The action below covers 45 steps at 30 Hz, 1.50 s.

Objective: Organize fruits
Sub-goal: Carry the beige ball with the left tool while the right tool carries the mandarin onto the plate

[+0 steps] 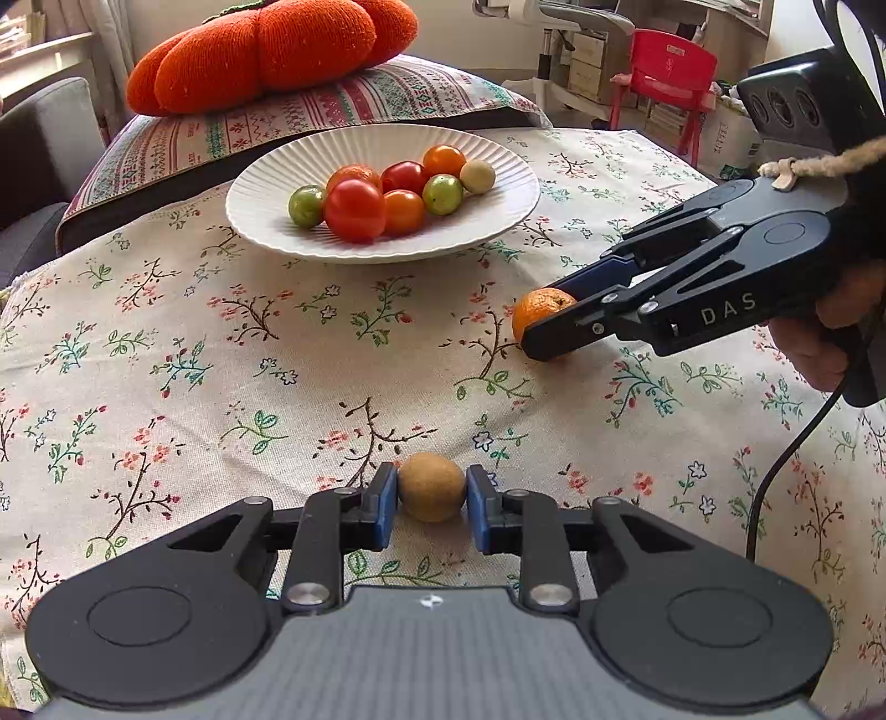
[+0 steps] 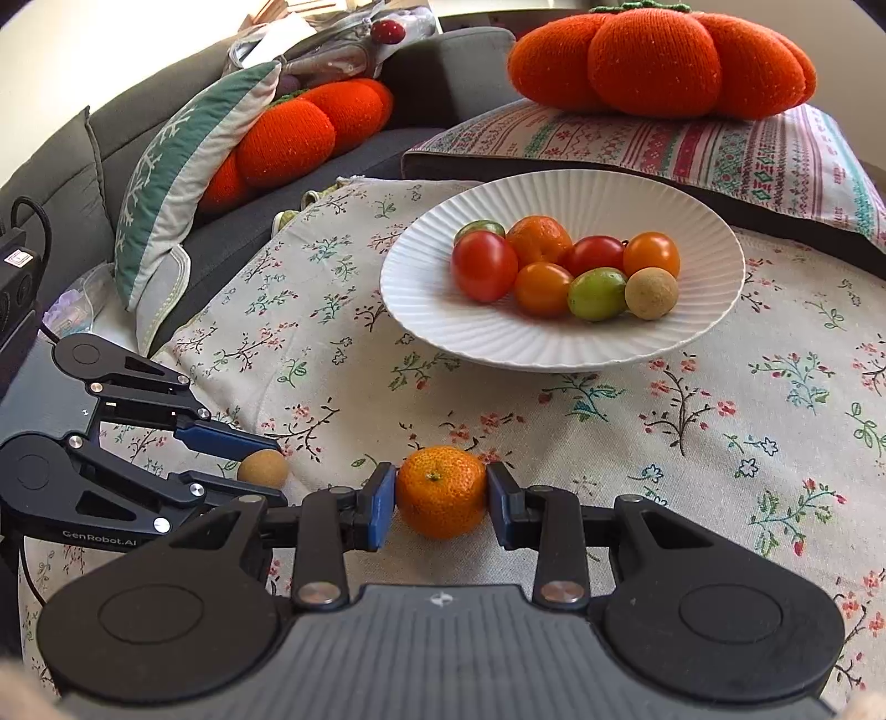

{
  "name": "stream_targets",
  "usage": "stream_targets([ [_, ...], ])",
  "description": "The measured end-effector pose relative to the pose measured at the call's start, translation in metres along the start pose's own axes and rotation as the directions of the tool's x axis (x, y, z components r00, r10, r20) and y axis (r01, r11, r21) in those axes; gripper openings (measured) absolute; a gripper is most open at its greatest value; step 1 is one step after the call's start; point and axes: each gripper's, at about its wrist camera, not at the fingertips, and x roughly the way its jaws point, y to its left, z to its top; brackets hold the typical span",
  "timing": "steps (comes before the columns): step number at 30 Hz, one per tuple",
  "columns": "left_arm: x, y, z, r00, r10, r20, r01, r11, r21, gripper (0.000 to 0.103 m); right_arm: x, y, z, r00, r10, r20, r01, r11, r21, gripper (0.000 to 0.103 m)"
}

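Observation:
A white ribbed plate [image 1: 260,183] [image 2: 421,310] on the floral tablecloth holds several small fruits: red, orange and green tomatoes, a mandarin and a tan round fruit [image 1: 477,176] [image 2: 651,293]. My left gripper [image 1: 432,493] [image 2: 264,464] is shut on a tan brown round fruit [image 1: 432,486] [image 2: 263,468] that rests on the cloth. My right gripper [image 2: 441,493] [image 1: 545,327] is shut on a mandarin [image 2: 441,490] [image 1: 540,311], also down on the cloth, in front of the plate.
A striped cushion [image 1: 310,111] [image 2: 720,149] with an orange knitted pumpkin [image 1: 271,50] [image 2: 659,61] lies behind the plate. A grey sofa with a second pumpkin [image 2: 299,133] and a green cushion [image 2: 171,183] is to the left. A red chair [image 1: 664,83] stands beyond the table.

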Motion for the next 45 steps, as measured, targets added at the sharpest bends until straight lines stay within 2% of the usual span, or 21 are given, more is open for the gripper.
stream_targets([
  [5,-0.007,0.004,0.005,1.000,0.016,0.027,-0.016,1.000,-0.013,0.007,-0.004,0.000,0.002,1.000,0.024,0.002,-0.024,1.000,0.002,0.032],
  [11,-0.026,0.008,0.020,0.994,0.023,0.111,-0.022,1.000,-0.008,0.007,-0.020,-0.005,0.008,0.996,0.087,0.010,-0.087,0.996,0.017,0.032],
  [16,-0.029,0.015,0.036,0.988,0.064,0.141,-0.061,0.998,-0.030,0.007,-0.033,-0.005,0.019,0.994,0.095,0.055,-0.096,0.995,0.016,0.032],
  [21,-0.035,0.029,0.049,0.979,0.052,0.195,-0.042,0.997,-0.058,0.007,-0.047,-0.015,0.030,0.989,0.097,0.110,-0.101,0.994,0.032,0.032],
  [25,-0.037,0.043,0.061,0.972,0.071,0.222,-0.053,0.995,-0.087,0.007,-0.057,-0.027,0.036,0.986,0.070,0.153,-0.079,0.995,0.053,0.032],
  [31,-0.021,0.061,0.079,0.969,0.085,0.233,-0.059,0.992,-0.116,0.007,-0.058,-0.043,0.044,0.984,0.030,0.175,-0.043,0.997,0.067,0.032],
  [39,0.009,0.074,0.101,0.968,0.102,0.227,-0.079,0.991,-0.105,0.007,-0.048,-0.065,0.054,0.982,-0.030,0.185,0.017,0.997,0.073,0.032],
  [45,0.028,0.087,0.112,0.968,0.109,0.225,-0.081,0.988,-0.130,0.007,-0.040,-0.084,0.060,0.968,-0.081,0.238,0.053,0.991,0.123,0.032],
])
